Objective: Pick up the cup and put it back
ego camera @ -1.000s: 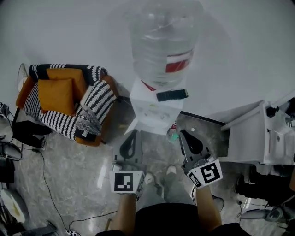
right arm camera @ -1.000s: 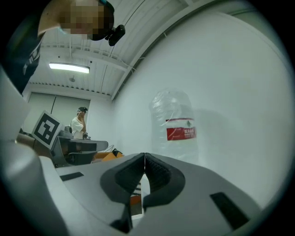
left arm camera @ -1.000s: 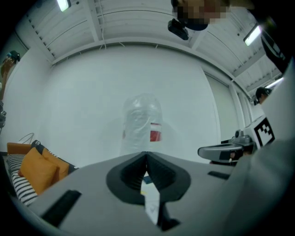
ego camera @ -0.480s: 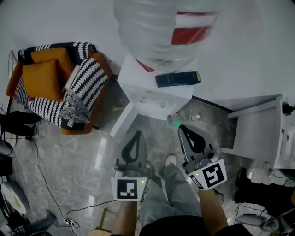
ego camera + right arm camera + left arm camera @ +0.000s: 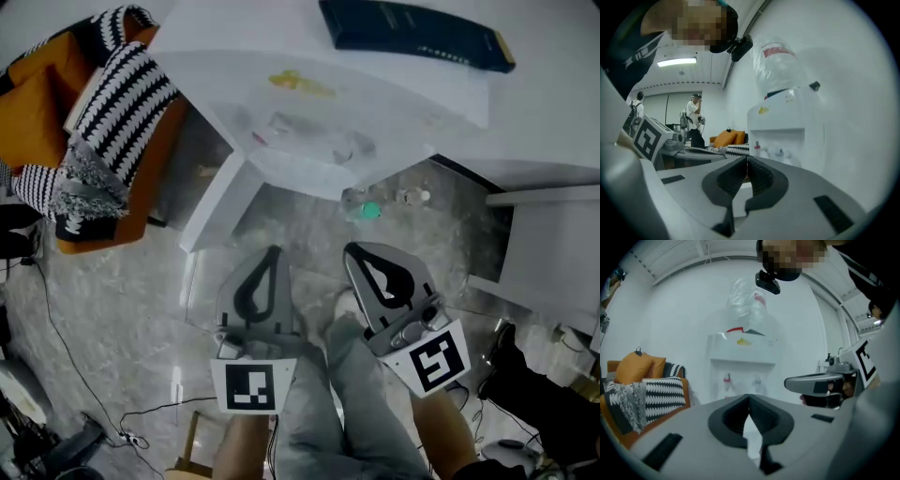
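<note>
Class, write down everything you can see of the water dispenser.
The water dispenser is a white upright cabinet, plastic by its look, standing against the white wall near the striped armchair. A clear bottle with a red label sits upended on top, and a dark flat box lies on the top too. The front bears a small yellow mark above a recess with two taps, one red-tipped.

head: steep down over dispenser (image 5: 309, 131) | claw views: level, same dispenser

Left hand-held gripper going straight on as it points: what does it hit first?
The left hand-held gripper would probably meet the water dispenser front, near its taps; depth is unclear.
</note>
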`<action>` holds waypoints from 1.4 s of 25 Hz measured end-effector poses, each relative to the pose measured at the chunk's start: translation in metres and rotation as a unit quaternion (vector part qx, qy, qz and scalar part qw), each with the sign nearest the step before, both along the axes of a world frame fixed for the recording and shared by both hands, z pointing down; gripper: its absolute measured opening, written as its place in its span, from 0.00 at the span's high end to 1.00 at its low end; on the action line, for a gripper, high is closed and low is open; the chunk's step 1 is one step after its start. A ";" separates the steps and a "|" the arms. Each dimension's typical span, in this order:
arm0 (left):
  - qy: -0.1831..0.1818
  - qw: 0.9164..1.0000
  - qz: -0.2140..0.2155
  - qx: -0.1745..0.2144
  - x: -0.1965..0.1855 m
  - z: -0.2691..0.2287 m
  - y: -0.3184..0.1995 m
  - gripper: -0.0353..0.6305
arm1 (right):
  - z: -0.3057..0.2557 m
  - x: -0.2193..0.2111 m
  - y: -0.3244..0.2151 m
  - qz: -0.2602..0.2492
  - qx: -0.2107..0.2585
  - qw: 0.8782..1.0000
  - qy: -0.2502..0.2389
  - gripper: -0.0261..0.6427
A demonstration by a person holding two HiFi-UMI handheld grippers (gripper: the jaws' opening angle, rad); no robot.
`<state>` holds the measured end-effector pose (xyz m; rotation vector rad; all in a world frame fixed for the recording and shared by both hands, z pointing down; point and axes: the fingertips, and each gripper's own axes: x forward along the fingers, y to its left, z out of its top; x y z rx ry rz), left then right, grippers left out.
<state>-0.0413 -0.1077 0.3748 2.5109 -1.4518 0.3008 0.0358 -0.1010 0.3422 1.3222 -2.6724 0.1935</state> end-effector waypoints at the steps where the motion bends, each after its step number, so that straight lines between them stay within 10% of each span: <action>1: 0.000 1.000 0.001 -0.003 0.001 0.020 -0.001 0.93 | 0.021 0.000 0.000 -0.001 -0.002 1.000 -0.001 0.94; 22: -0.010 0.998 0.050 0.027 0.033 0.307 -0.028 0.93 | 0.314 0.024 -0.012 0.001 0.058 0.998 -0.008 0.93; 28: -0.010 0.996 0.073 0.050 0.047 0.348 -0.054 0.93 | 0.366 0.040 -0.037 0.032 0.059 0.998 -0.008 0.59; 35: -0.022 0.995 0.082 0.057 0.041 0.368 -0.072 0.93 | 0.406 0.041 -0.071 0.071 0.053 0.996 -0.007 0.45</action>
